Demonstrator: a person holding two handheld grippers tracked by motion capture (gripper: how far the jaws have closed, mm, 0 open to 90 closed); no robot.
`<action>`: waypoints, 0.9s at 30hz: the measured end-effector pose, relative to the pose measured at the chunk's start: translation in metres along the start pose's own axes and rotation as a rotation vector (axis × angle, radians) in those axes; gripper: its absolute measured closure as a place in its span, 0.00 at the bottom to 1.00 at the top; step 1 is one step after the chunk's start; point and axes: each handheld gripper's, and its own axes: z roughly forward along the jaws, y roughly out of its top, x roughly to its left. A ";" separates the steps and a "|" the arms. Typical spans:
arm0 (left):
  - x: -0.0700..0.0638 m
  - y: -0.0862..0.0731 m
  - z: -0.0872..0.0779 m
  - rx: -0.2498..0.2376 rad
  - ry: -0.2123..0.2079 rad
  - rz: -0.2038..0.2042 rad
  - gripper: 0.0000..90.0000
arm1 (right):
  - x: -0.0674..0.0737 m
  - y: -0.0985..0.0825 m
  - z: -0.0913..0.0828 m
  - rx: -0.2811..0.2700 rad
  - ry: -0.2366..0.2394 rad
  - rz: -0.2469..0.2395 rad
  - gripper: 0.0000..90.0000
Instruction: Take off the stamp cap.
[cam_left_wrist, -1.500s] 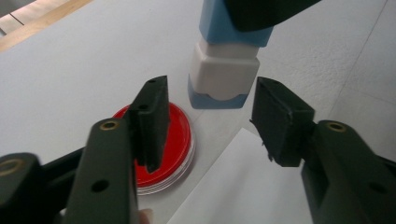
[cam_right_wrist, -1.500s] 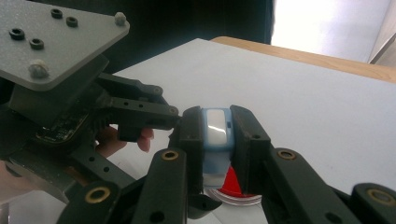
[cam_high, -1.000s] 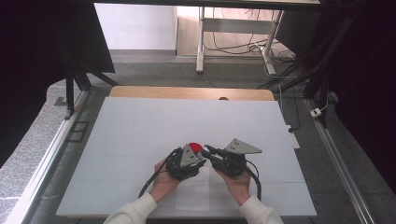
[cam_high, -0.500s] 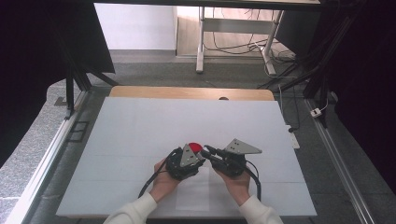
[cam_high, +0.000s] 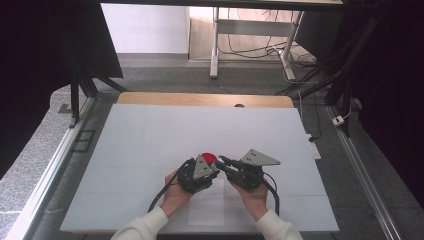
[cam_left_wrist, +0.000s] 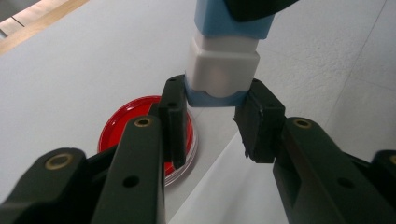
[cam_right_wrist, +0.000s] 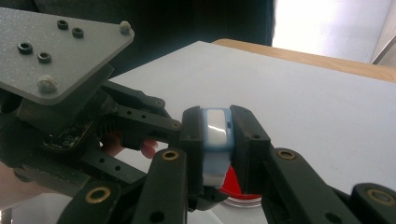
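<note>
Near the front middle of the white table (cam_high: 150, 130), two hands hold the grippers tip to tip. My right gripper (cam_right_wrist: 217, 114) is shut on a small blue-and-white block (cam_right_wrist: 217, 128), gripping its sides. My left gripper (cam_left_wrist: 212, 95) comes in from the other side. Its jaws have just been closing, and the pads now press on the blue lower end of the block (cam_left_wrist: 223, 65). A red round dish (cam_left_wrist: 126, 121) with a clear rim lies flat on the table just under the tips. The red dish (cam_high: 209, 157) peeks out beside the left gripper (cam_high: 214, 167) and the right gripper (cam_high: 221, 161).
A wooden strip (cam_high: 200, 99) runs along the table's far edge. Beyond it stand white desk legs (cam_high: 215, 45) and loose cables (cam_high: 300, 60) on the floor. Metal rails (cam_high: 55, 165) flank the table on both sides.
</note>
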 end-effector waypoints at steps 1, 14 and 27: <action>0.000 0.000 0.000 0.001 0.002 0.000 0.72 | 0.000 0.000 0.000 0.000 -0.001 -0.001 0.83; -0.002 -0.001 0.001 0.009 0.008 0.019 0.73 | 0.001 0.000 0.000 0.010 -0.004 -0.015 0.83; -0.004 -0.001 0.001 0.016 0.031 0.060 0.73 | 0.000 0.001 0.000 0.020 0.001 -0.018 0.83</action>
